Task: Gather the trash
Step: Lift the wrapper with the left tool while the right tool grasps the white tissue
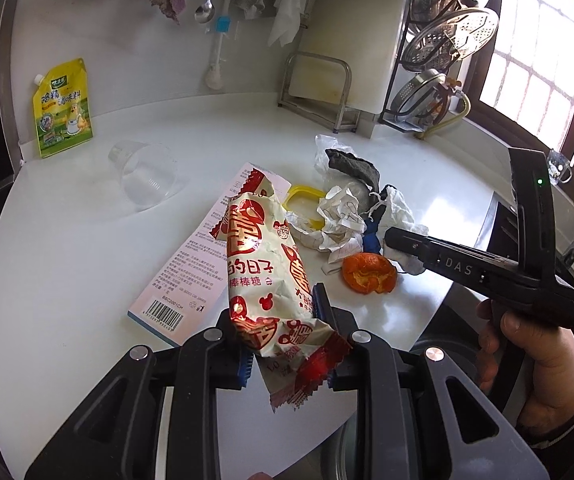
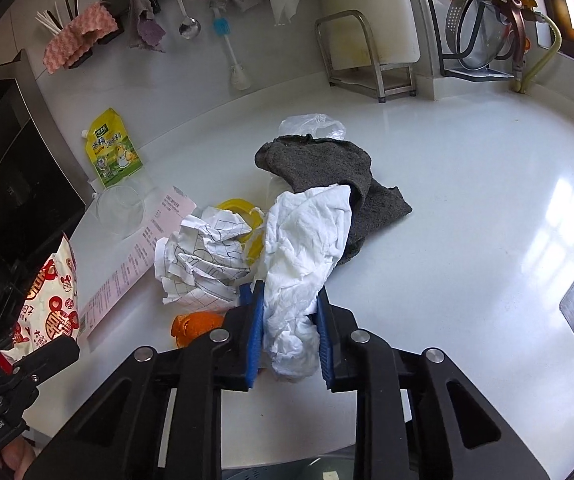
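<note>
Now we are gripping trash in both claws. Left claw (image 1: 283, 316) is clamping a crinkly foil candy wrapper (image 1: 265, 264), lifted over the tabletop (image 1: 67, 260). Right claw (image 2: 290, 320) is pinching soft white tissue (image 2: 307, 248), its far end resting on the heap. Best lifting straight up, so the gray cloth (image 2: 327, 168) and crumpled paper (image 2: 203, 256) are not dragging along. Orange peel (image 1: 368, 273) is waiting nearby.

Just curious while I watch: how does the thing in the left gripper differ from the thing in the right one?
The left gripper pinches a candy wrapper, glossy and printed in red. The right gripper pinches a tissue, plain white, soft and matte. The wrapper holds its shape; the tissue droops in folds. Both are crumpled.
</note>
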Demonstrator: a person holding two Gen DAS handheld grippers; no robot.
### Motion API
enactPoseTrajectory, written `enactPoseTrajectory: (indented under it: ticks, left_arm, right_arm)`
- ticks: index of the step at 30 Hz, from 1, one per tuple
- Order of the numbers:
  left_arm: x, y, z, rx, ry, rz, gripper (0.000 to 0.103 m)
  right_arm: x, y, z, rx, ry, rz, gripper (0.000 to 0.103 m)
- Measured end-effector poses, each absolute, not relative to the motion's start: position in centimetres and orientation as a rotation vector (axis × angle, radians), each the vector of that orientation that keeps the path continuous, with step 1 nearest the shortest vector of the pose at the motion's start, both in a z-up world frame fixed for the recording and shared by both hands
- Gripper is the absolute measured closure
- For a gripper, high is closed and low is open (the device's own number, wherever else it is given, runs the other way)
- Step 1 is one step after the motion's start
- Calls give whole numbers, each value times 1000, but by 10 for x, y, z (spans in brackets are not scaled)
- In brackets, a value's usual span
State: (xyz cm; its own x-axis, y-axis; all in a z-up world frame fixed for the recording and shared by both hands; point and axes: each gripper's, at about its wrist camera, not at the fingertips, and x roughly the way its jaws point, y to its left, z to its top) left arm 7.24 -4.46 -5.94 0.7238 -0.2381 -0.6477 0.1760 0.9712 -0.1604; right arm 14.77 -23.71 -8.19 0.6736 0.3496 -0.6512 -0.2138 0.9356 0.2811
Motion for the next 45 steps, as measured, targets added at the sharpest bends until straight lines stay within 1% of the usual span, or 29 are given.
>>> enactPoseTrajectory:
  ticks: [4,7,8,9,13,16,17,18,22,23,24,32,35,36,38,39,41,45]
  left_arm:
    - [70,-42,-58,-91,725,-226,77]
    - [67,-41,-56,-92,718,-225,77]
    - [66,-41,-56,-93,717,-224,77]
    - [65,-40,-56,-93,717,-222,77]
    - [65,-36,-57,-96,721,-215,76]
    - [66,-36,-59,-94,725,-216,76]
    - [66,-37,-59,-93,727,-218,76]
    - [66,-38,-60,-92,728,-220,76]
    - [68,-40,-61,-91,733,-224,75]
    - [68,-40,-61,-91,734,-224,75]
    - [68,-39,-62,-92,735,-224,75]
    - [66,-43,-59,-80,730,-227,75]
    - [63,-44,-55,-73,720,-230,75]
    - [62,-44,-55,-73,720,-230,75]
    - [60,-45,-53,-72,716,-230,75]
    - [59,-46,-52,-71,715,-232,75]
    - [57,-47,-51,-69,713,-234,75]
    - [52,-49,-48,-56,708,-241,76]
  right_arm:
    - [145,-237,-71,197,737,330,84]
    - [147,-235,-66,193,723,322,80]
    - [148,-235,-66,193,721,320,75]
    - [149,-235,-64,192,717,317,72]
    - [153,-235,-63,169,719,308,72]
    - [154,-237,-62,174,716,313,74]
    - [155,-238,-62,177,719,315,72]
    - [155,-239,-63,174,717,301,62]
    - [152,-248,-63,181,707,286,62]
    - [151,-251,-63,184,702,291,69]
    - [150,-253,-63,183,704,294,83]
    - [143,-279,-52,290,660,325,90]
    - [137,-285,-42,334,627,368,90]
    - [135,-288,-40,358,612,367,88]
    - [135,-290,-38,347,612,353,88]
    - [134,-289,-37,326,616,346,91]
    - [129,-286,-34,302,613,353,93]
    - [114,-285,-30,306,602,373,94]
